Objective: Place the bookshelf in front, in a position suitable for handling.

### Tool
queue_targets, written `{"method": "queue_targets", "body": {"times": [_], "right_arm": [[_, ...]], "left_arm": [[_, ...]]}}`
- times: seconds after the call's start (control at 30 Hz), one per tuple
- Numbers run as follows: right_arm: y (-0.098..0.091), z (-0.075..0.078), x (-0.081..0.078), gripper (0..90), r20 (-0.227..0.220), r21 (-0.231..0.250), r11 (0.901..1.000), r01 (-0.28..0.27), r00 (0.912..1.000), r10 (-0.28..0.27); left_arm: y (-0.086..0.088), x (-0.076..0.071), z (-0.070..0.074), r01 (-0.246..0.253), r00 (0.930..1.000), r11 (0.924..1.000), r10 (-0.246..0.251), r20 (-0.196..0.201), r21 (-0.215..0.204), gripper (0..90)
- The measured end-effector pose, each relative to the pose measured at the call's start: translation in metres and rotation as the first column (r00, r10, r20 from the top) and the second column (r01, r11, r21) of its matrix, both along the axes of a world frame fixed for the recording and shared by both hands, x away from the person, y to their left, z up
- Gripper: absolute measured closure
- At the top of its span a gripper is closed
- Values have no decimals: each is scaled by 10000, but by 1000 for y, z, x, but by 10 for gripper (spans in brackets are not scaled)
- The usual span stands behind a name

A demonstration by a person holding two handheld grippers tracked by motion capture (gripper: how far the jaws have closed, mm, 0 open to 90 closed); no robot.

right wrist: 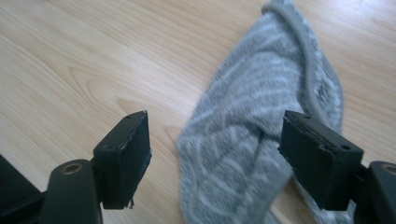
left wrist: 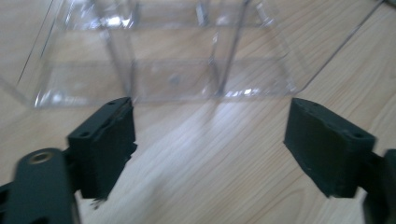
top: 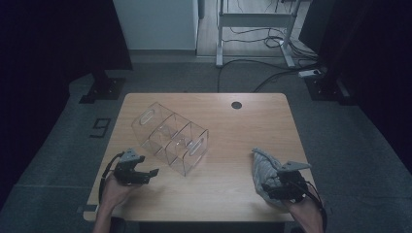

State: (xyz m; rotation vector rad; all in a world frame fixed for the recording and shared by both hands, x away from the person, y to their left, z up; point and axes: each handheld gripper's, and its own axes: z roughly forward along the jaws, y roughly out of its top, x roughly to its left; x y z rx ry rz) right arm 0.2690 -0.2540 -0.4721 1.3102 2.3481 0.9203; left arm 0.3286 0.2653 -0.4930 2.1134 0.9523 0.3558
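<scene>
A clear plastic organiser (top: 170, 137) with several compartments lies tilted on the wooden table (top: 233, 121), left of centre. My left gripper (top: 148, 174) hovers near its front corner. In the left gripper view, the gripper (left wrist: 210, 140) is open with only bare wood between the jaws, and the organiser (left wrist: 173, 79) lies just beyond them. A grey striped sock (top: 262, 167) lies at the table's right front. My right gripper (top: 272, 187) is over it. In the right gripper view, that gripper (right wrist: 215, 149) stands open above the sock (right wrist: 261, 93), and the pads do not press on it.
A small dark round hole (top: 236, 105) sits near the table's far edge. Bare wood stretches between the organiser and the sock. Beyond the table are a grey floor, a white desk frame (top: 252, 29) with cables, and dark stands at both sides.
</scene>
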Motion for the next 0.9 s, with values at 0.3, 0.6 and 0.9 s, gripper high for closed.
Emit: {"method": "queue_targets", "body": {"times": [0.3,0.6,0.9], "right_arm": [[9,7,2,154,97,396,9992,-103,9999,99],[25,12,9,222,199,398,9983,-436,9989,429],[38,14,22,255,105,600,9947,-837,9965,832]], "left_arm": [[-28,15,19,383,9982,9984,-401,441,424,355],[-43,27,24,658,9963,9976,-669,540,222,623],[-56,27,25,381,9985,9991,-388,383,189,698]]}}
